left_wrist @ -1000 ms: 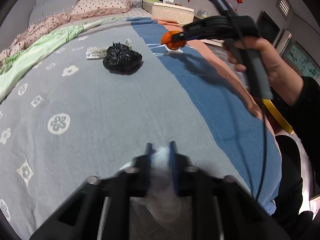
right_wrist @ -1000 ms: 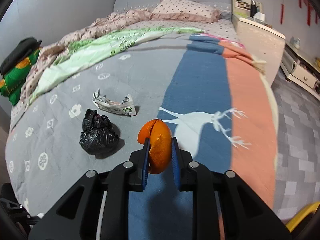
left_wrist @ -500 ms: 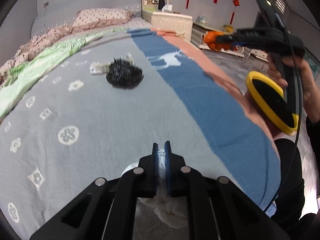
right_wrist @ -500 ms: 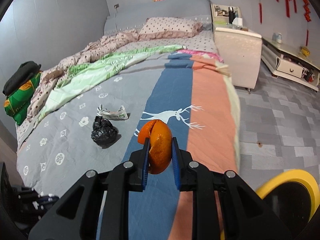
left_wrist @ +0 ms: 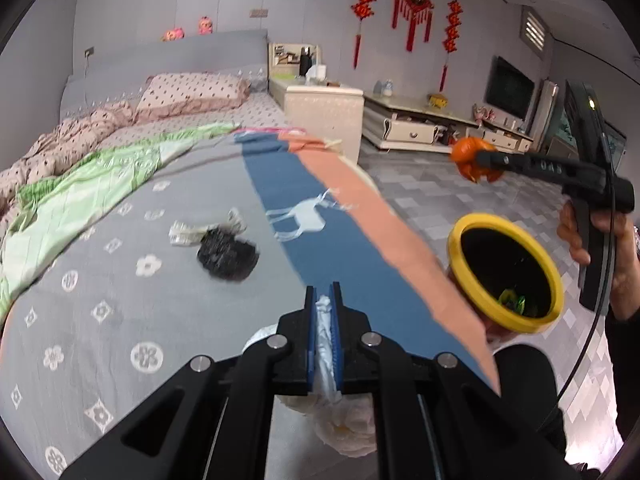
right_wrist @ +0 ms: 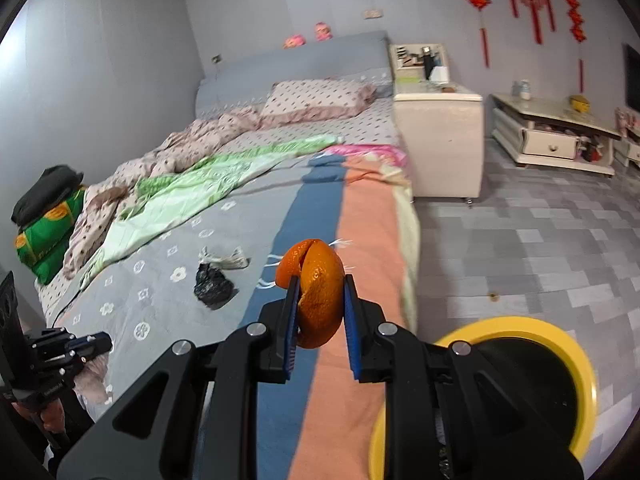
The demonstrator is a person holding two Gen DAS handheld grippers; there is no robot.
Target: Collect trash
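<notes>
My left gripper (left_wrist: 324,304) is shut on a crumpled white tissue (left_wrist: 340,420) that hangs below its blue pads, above the bed's near edge. My right gripper (right_wrist: 320,284) is shut on an orange peel (right_wrist: 318,292). In the left wrist view that peel (left_wrist: 472,158) hangs above and beyond the yellow-rimmed trash bin (left_wrist: 468,268) beside the bed. The same bin (right_wrist: 576,364) shows at the lower right of the right wrist view. A black plastic bag (left_wrist: 228,256) and a crumpled printed wrapper (left_wrist: 186,234) lie on the grey bedspread (left_wrist: 120,304).
The bed holds a green quilt (right_wrist: 180,196), a pink dotted duvet and a pillow (right_wrist: 316,98). A white nightstand (right_wrist: 440,140) and a low white TV cabinet (right_wrist: 552,136) stand on the grey tiled floor (right_wrist: 540,248). A person's hand (left_wrist: 600,236) grips the right tool.
Both grippers have risen. The right one carried the orange peel off the bed, out past its edge to above the yellow bin. The left one lifted the tissue off the bedspread.
</notes>
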